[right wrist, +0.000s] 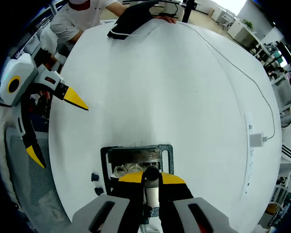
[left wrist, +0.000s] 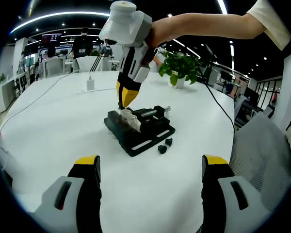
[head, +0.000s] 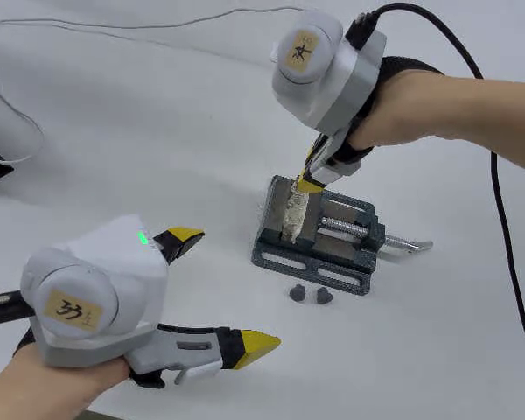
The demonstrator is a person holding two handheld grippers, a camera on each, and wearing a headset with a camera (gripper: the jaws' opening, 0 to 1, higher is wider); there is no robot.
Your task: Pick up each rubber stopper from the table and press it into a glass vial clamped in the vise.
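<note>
Pinching a dark rubber stopper (right wrist: 152,174) between its yellow-tipped jaws, which are drawn narrow around it, the right gripper (head: 308,183) is held tip-down over the vise (head: 284,260) in the head view, at the end of the clamp where the glass vials (head: 293,214) are seated. In the right gripper view the clear vials are seen in a row between the vise's plates, just beyond the pinched stopper; whether it touches a vial's mouth cannot be told. Two loose stoppers (head: 297,294) are laid side by side on the white table (head: 157,131), just beside the vise's base on the side nearer the person. The left gripper (head: 223,289) is held low and well apart from the vise, to its left in the head view, with its jaws spread wide and nothing between them. In the left gripper view the vise, the loose stoppers and the right gripper are framed between the two yellow tips. A white plug adapter (left wrist: 89,83) is stood on the far part of the table, with a thin cord run from it, and a potted plant (left wrist: 182,68) is seen near the table's far edge.
</note>
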